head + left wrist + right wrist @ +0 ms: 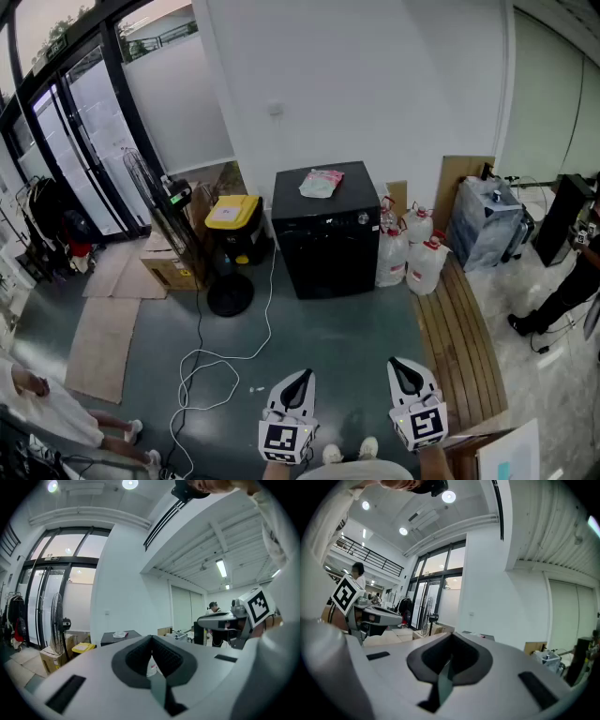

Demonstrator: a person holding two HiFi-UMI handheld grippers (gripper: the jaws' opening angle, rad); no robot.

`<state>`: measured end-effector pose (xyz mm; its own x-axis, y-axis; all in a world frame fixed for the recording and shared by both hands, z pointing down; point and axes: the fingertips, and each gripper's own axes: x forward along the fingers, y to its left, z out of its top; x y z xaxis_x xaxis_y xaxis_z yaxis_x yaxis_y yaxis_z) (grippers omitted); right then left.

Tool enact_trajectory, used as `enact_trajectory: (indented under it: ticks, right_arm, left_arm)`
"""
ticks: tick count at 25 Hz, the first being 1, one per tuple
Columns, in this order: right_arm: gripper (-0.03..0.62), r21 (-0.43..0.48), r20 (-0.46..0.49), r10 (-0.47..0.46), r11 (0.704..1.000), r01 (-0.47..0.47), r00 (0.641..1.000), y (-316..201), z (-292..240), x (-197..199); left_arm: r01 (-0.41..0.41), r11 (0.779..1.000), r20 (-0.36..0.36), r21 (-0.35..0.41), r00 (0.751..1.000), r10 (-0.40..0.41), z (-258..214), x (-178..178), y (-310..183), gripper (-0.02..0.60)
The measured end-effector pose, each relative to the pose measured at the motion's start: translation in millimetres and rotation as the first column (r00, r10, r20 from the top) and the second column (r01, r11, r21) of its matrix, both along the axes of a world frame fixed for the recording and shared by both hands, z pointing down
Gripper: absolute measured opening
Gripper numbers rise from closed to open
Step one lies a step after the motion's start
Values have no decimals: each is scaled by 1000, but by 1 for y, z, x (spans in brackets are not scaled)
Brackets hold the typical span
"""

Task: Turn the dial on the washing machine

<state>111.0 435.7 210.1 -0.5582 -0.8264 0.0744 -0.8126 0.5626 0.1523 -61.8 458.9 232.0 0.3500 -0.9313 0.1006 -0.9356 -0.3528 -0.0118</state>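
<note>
Left gripper [300, 375]: lower centre of the head view, grey shell with a marker cube; jaws clenched tip to tip on nothing.
Right gripper [403, 365]: just right of it, same build; dark ribbed pads pressed together, holding nothing.
Washing machine [328, 248]: centre of the frame against the white wall, well apart from both grippers; a boxy black cabinet with a glossy front.
Dial [363, 217]: small, round and pale, at the upper right corner of the machine's front, too small to show any detail.
Step in hand: by my reading, the approach, with nothing yet touched.
Doing it well: walk in square to the front, spread one gripper's jaws before reaching, centre them either side of the dial, clamp lightly, then rotate about its axis; a smooth knob may slip.
Packet [321, 182]: crinkled pink-white plastic lying on the machine's lid.
Jugs [427, 262]: translucent white with red caps, clustered at the machine's right side.
Cable [202, 361]: thin and white, looping across the grey floor at lower left, a trip risk.
</note>
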Motion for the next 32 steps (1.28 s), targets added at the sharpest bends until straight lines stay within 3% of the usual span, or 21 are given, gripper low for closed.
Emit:
enact_trajectory:
  ticks: [7, 17, 25, 32]
  right_arm:
    - [6, 29, 49, 62, 998, -63, 997, 3, 4, -27]
    - [6, 12, -8, 85, 996, -85, 996, -8, 16, -57]
    - [7, -4, 6, 82, 997, -82, 997, -63, 19, -57]
    - [8, -27, 23, 85, 996, -84, 996, -142, 27, -36]
  left_arm:
    - [-38, 999, 0, 26, 999, 38, -7, -20, 4, 11]
    - [-72, 997, -8, 22, 997, 73, 2, -42, -19, 11]
    - [-71, 997, 6, 14, 997, 70, 8, -42, -73, 11]
    - [-68, 998, 33, -5, 997, 68, 13, -28, -147, 11]
